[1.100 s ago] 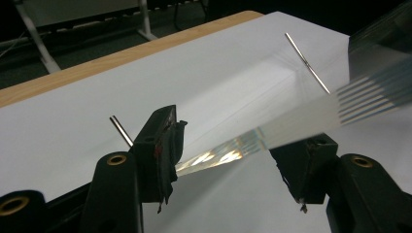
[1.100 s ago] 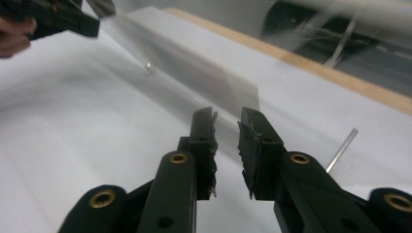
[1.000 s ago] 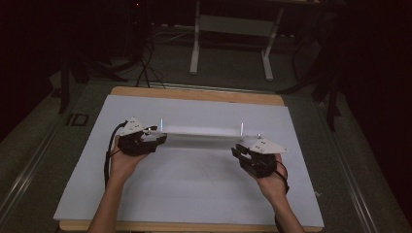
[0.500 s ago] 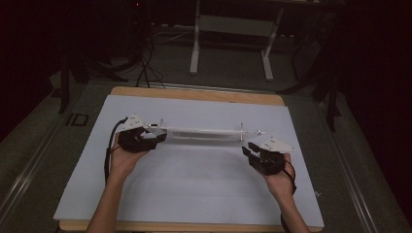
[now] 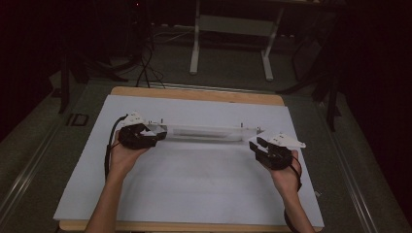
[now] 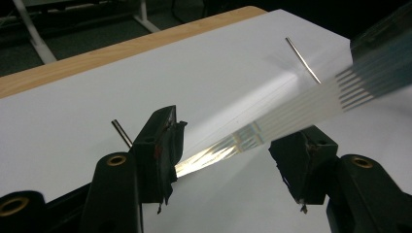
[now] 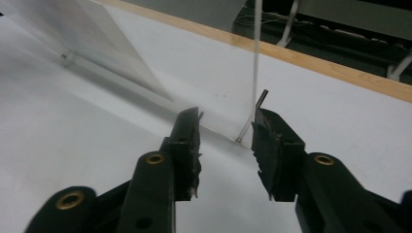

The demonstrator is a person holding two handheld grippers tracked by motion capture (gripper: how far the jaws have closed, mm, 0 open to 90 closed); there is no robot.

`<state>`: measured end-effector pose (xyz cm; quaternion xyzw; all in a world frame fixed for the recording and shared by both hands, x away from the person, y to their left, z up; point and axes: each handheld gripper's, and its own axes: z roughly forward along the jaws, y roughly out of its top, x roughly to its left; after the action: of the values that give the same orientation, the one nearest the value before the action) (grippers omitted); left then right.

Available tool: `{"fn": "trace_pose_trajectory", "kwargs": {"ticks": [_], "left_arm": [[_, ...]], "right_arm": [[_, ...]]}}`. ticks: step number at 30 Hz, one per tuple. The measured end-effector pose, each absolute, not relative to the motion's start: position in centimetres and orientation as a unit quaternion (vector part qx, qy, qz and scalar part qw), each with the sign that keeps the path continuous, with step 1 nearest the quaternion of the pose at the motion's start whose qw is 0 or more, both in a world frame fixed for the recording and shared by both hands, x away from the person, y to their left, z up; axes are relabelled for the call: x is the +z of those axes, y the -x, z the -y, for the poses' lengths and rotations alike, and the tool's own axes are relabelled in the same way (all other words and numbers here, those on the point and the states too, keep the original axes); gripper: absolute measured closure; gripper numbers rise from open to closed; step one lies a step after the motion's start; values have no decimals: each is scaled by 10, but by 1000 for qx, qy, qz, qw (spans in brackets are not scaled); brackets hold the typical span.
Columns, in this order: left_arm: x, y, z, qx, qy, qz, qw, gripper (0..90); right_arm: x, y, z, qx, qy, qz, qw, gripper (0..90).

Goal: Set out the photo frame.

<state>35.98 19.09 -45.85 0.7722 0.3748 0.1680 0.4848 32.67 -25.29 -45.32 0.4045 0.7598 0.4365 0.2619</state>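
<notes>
Your left tongs (image 5: 156, 132) pinch one end of the clear plastic strip (image 5: 206, 132) lying across the white surface (image 5: 194, 194). Your right tongs (image 5: 256, 144), just opening, stand spread, letting go. Next, slowly pull that hand away.

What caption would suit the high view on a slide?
Two hand-held grippers, left and right, at the ends of a long clear strip on a white-covered table.
</notes>
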Motion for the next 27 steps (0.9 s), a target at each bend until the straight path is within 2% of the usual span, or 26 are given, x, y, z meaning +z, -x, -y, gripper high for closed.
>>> {"fn": "trace_pose_trajectory", "kwargs": {"ticks": [11, 27], "left_arm": [[-456, -363, -192, 162, -775, -374, 483, 435], [-451, -373, -193, 144, -782, -375, 477, 440]], "right_arm": [[-451, -340, 248, 443, -396, -757, 273, 581], [-454, -357, 247, 470, -400, -747, 248, 555]]}}
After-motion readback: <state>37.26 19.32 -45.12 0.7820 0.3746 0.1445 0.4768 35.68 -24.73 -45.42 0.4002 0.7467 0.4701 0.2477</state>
